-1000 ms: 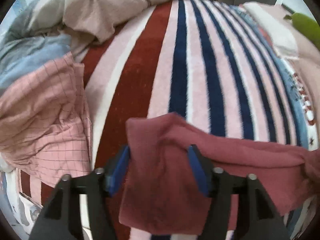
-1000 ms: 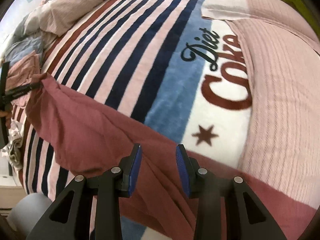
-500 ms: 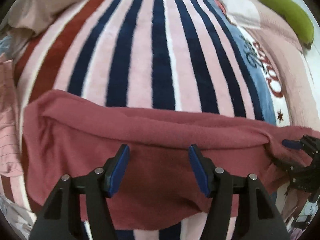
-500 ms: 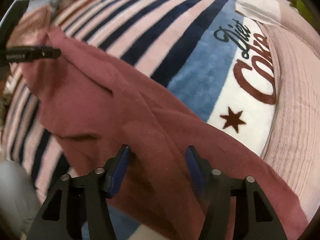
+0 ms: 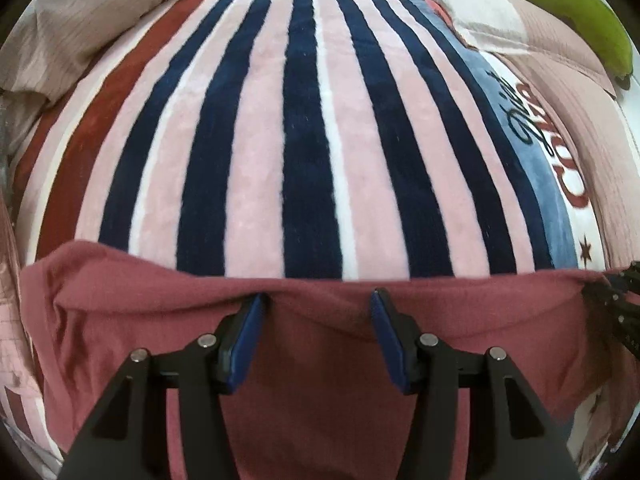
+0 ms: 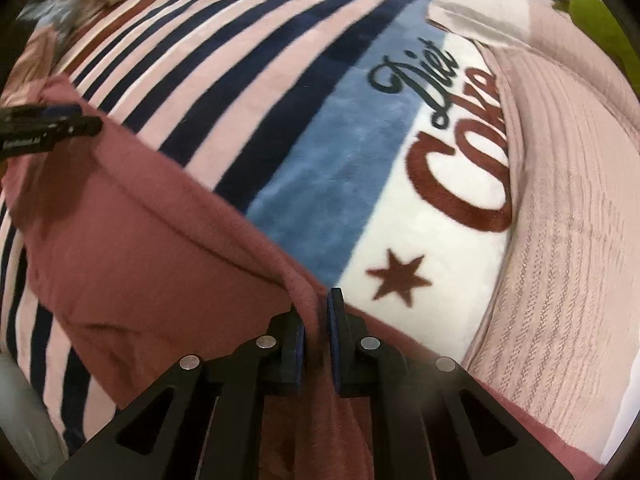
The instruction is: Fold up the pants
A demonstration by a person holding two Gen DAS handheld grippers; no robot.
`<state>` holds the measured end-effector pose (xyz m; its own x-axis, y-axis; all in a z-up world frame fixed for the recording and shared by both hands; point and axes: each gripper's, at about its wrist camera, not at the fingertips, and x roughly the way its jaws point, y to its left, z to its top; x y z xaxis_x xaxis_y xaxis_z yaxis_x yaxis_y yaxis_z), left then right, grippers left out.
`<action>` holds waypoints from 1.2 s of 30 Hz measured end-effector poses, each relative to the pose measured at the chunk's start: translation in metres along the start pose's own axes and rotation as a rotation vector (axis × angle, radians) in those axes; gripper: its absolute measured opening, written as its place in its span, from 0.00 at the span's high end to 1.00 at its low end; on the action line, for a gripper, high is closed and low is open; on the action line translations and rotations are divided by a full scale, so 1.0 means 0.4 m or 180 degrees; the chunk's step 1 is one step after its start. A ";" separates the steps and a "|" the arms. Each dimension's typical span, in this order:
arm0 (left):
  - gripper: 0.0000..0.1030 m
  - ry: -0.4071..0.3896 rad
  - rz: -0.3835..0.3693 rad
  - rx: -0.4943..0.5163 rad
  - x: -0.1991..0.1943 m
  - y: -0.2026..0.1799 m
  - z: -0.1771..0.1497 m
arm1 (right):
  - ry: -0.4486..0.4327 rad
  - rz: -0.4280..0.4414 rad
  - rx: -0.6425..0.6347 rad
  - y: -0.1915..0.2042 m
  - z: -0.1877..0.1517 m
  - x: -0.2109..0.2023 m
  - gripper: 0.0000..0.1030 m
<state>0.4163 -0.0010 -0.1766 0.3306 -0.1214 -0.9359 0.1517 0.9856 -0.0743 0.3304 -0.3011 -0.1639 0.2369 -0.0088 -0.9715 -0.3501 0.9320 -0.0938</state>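
The dark red pants (image 5: 316, 360) lie across the near part of a striped blanket (image 5: 304, 120); they also show in the right wrist view (image 6: 152, 240). My left gripper (image 5: 316, 300) is open, its blue pads on either side of the pants' far folded edge. My right gripper (image 6: 316, 312) is shut on the pants' edge, near the blanket's star print. The left gripper shows at the left edge of the right wrist view (image 6: 52, 126). The right gripper shows at the right edge of the left wrist view (image 5: 616, 292).
A beige duvet (image 5: 80, 28) is bunched at the far left. A pink ribbed cover (image 6: 568, 208) lies at the right with a white pillow (image 5: 476, 8) and a green banana-shaped cushion (image 5: 580, 12) beyond it. Pink checked cloth (image 5: 8, 320) lies at the left edge.
My right gripper has closed on the pants' edge. My left gripper has moved forward to the pants' far edge, still open. The pants lie stretched straighter between the two grippers.
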 end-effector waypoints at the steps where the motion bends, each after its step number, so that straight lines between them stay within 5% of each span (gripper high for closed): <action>1: 0.51 -0.0020 0.0017 0.0000 -0.001 -0.003 0.006 | 0.0002 -0.0002 0.0031 -0.008 0.000 0.003 0.91; 10: 0.44 -0.0253 -0.0143 0.0137 -0.118 -0.089 0.019 | -0.0294 0.0029 0.0323 -0.047 -0.037 -0.124 0.55; 20: 0.44 -0.0412 -0.0325 0.0337 -0.253 -0.260 0.003 | -0.0253 -0.0290 0.0470 -0.148 -0.256 -0.275 0.52; 29: 0.44 -0.0354 -0.0425 0.0569 -0.243 -0.390 -0.045 | -0.0141 0.0054 0.0448 -0.117 -0.430 -0.265 0.50; 33: 0.44 -0.0314 -0.0422 0.0656 -0.221 -0.420 -0.066 | -0.0212 -0.0067 0.0288 -0.092 -0.465 -0.245 0.50; 34: 0.44 -0.0312 -0.0416 0.0673 -0.218 -0.425 -0.070 | -0.0224 -0.0128 0.0200 -0.082 -0.466 -0.245 0.51; 35: 0.44 -0.0307 -0.0415 0.0688 -0.217 -0.429 -0.072 | -0.0241 -0.0191 0.0138 -0.077 -0.470 -0.247 0.68; 36: 0.44 -0.0304 -0.0422 0.0693 -0.218 -0.432 -0.074 | -0.0250 -0.0294 0.0051 -0.071 -0.473 -0.248 1.00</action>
<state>0.3336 -0.1574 -0.0923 0.3794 -0.2684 -0.8854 0.3927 0.9132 -0.1085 0.1454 -0.3954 -0.1061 0.3379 -0.0672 -0.9388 -0.3090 0.9342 -0.1781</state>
